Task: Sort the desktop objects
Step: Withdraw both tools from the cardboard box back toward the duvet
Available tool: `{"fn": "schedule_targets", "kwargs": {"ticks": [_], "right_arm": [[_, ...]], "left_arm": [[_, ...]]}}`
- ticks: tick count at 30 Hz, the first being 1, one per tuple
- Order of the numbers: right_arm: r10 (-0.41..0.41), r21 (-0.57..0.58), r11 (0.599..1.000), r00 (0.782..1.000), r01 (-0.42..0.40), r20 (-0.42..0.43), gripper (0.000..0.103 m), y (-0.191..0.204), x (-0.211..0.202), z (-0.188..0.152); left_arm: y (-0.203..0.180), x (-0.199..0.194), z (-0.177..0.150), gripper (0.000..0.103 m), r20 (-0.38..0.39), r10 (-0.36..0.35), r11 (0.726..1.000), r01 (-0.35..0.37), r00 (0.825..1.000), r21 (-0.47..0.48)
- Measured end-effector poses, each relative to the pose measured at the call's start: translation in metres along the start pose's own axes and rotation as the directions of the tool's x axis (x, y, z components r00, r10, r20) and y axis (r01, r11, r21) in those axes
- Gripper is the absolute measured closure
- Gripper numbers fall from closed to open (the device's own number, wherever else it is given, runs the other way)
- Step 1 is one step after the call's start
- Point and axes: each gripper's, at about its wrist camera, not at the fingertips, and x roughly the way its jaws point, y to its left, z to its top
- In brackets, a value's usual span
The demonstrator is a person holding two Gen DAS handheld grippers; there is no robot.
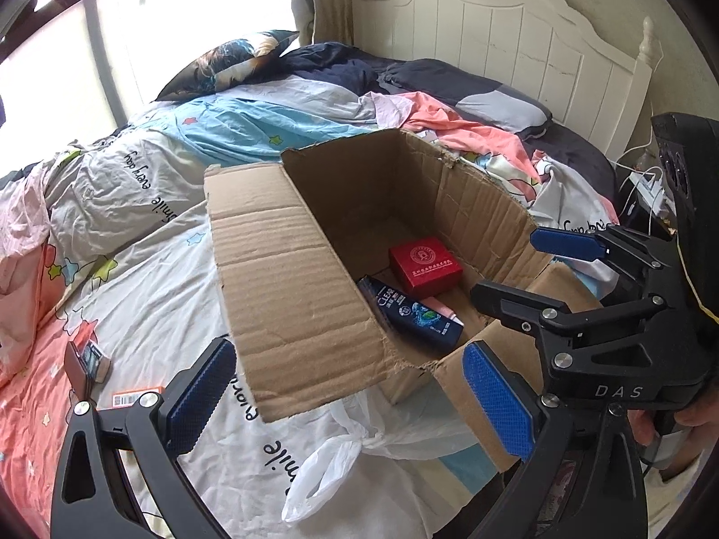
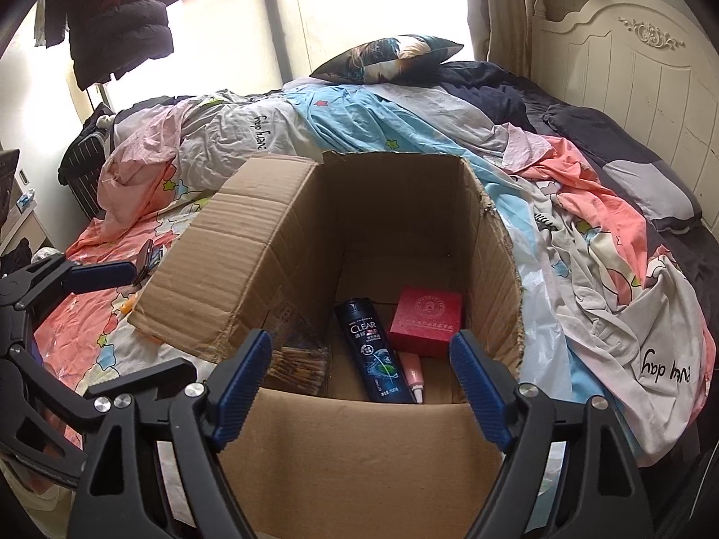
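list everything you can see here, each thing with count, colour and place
cardboard box: 1, brown, open on the bed, flap folded out to its left
shampoo bottle: 1, dark blue, lying in the box
red box: 1, red, in the box right of the bottle
pink tube: 1, pink, in the box between bottle and red box
packet of sticks: 1, brownish, clear wrap, box's left side
plastic bag: 1, white, on the bed by the box
small items: a few, orange and dark, on the bed left of the box
pillow: 1, dark printed, far end of bed
quilt: 1, pink, blue, white
headboard: 1, cream
left gripper: 1, black with blue pads, open
right gripper: 1, same, open over the box
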Motion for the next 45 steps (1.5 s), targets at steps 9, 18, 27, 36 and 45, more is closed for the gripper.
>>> {"fn": "schedule_targets", "kwargs": {"ticks": [9, 18, 27, 36, 45], "right_arm": [[0.015, -0.048, 0.999, 1.000, -0.015, -0.001, 0.024, 0.035, -0.003, 0.001], [0.018, -0.102, 0.995, 1.000, -0.019, -0.010, 0.024, 0.072, -0.001, 0.000], [0.045, -0.134, 0.990, 0.999, -0.048, -0.027, 0.024, 0.103, 0.009, 0.000], [0.070, -0.179, 0.981, 0.997, -0.076, -0.042, 0.024, 0.137, 0.019, -0.001], [0.092, -0.215, 0.971, 0.994, -0.103, -0.061, 0.024, 0.167, 0.033, -0.002]], "left_arm": [[0.037, -0.018, -0.025, 0.000, 0.002, 0.030, 0.998, -0.030, 1.000, -0.060], [0.065, -0.030, -0.049, 0.000, 0.001, 0.029, 0.995, -0.029, 1.000, -0.098], [0.097, -0.036, -0.074, 0.000, -0.016, 0.058, 0.989, -0.059, 0.998, -0.134], [0.135, -0.045, -0.095, 0.000, -0.019, 0.071, 0.975, -0.074, 0.997, -0.209], [0.169, -0.048, -0.120, 0.000, -0.051, 0.111, 0.960, -0.120, 0.993, -0.254]]}}
